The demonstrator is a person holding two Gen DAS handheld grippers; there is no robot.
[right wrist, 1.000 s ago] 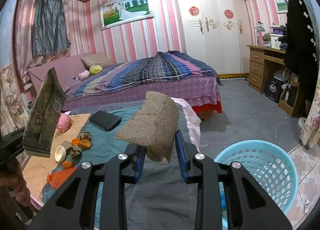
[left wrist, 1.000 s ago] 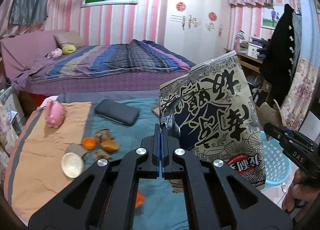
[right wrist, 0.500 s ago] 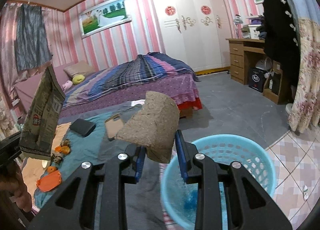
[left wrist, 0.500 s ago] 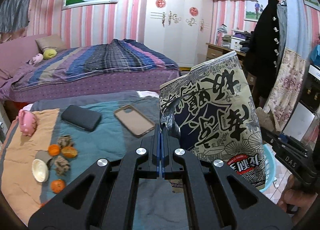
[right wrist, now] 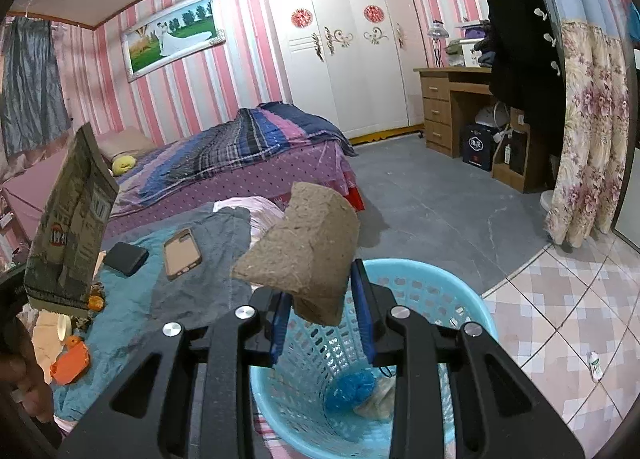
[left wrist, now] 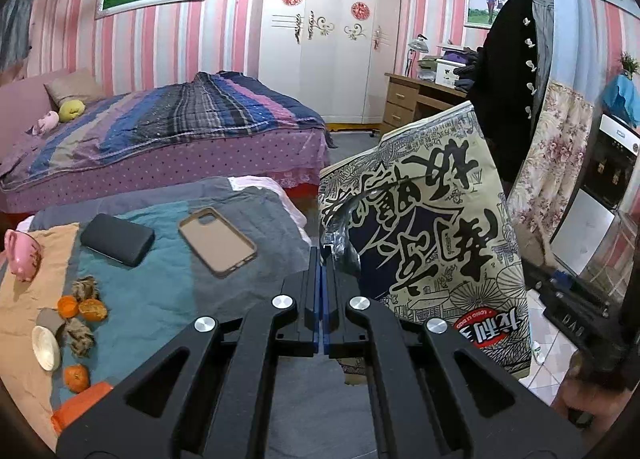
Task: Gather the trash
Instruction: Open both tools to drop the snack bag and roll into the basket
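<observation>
My left gripper (left wrist: 323,259) is shut on the edge of a printed snack bag (left wrist: 436,243), held upright over the bed's right edge; the bag also shows in the right wrist view (right wrist: 68,227). My right gripper (right wrist: 322,291) is shut on a crumpled brown cardboard piece (right wrist: 304,251), held above the light blue laundry-style basket (right wrist: 468,315). The basket holds a blue wad (right wrist: 354,387) and some pale trash. Orange peels (left wrist: 80,309), brown paper scraps (left wrist: 78,335) and a small white cup (left wrist: 46,347) lie on the bedcover at left.
A phone case (left wrist: 218,241), a dark pouch (left wrist: 118,239), a pink pig toy (left wrist: 22,255) and an orange item (left wrist: 80,403) lie on the near bedcover. A second bed (left wrist: 168,139), wardrobe (right wrist: 344,59), desk (right wrist: 452,107) and hanging coat stand behind.
Both grippers swung right with their loads. The basket has come under my right gripper, and the cardboard piece now hangs over its rim. The grips have not changed.
</observation>
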